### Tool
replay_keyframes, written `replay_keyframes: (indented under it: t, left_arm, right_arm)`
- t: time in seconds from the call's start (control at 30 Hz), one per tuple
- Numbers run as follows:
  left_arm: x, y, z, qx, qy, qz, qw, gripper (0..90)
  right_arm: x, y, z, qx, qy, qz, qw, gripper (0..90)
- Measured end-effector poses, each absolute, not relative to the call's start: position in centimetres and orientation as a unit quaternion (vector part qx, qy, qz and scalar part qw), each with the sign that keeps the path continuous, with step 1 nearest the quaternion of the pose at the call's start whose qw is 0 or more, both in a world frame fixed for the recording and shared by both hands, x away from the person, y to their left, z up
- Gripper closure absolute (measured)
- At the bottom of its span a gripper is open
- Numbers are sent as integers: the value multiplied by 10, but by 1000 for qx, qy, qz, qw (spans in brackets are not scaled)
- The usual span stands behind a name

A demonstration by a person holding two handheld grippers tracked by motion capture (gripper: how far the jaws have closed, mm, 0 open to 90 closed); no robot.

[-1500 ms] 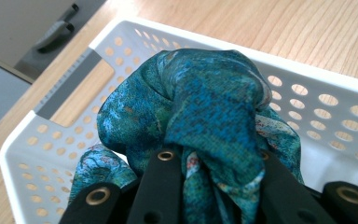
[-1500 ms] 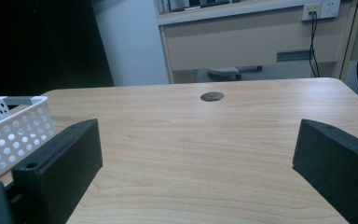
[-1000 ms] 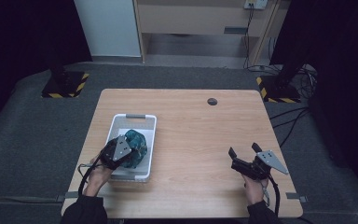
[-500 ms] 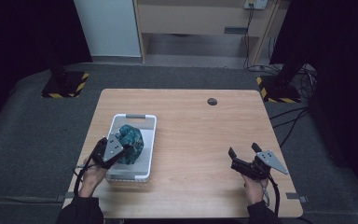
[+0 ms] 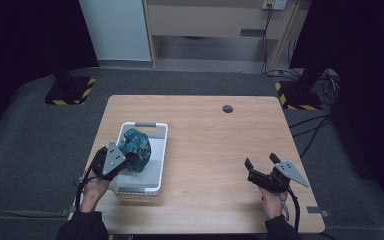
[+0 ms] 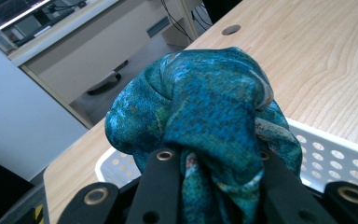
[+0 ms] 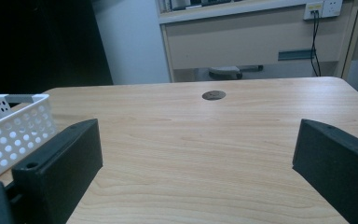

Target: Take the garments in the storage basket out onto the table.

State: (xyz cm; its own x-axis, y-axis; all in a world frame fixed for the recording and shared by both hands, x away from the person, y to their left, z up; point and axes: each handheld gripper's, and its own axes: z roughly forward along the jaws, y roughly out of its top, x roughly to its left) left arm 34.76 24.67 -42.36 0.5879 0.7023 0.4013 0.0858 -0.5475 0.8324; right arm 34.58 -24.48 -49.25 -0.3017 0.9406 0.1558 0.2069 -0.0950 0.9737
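teal cloth (image 6: pixel 205 107) | clamped by left hand-held gripper (image 6: pixel 212 186) | right hand-held gripper (image 7: pixel 198 163) agape | unlabelled

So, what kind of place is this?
Probably a lab or recording room: one wooden table on grey carpet, dark curtains around, weighted stands with hazard stripes, wall sockets with cables.

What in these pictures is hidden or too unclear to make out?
- Floor of the white basket under the teal cloth: covered by the cloth in the high view.
- Fingertips of the left gripper: buried in the cloth's folds in the left gripper view.
- The cloth's print: too small in the high view, bunched up close in.
- Round dark spot on the table: too small to tell whether hole or cap.
- Far end of the basket: cut off at the left edge of the right gripper view.
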Motion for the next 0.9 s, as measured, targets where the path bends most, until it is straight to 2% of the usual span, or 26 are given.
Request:
replay_keyframes:
  t: [0.9]
  left_arm:
    - [332,254,-394,758,248,402,449,806]
  right_arm:
    - [346,-245,-492,490,584,556,331,15]
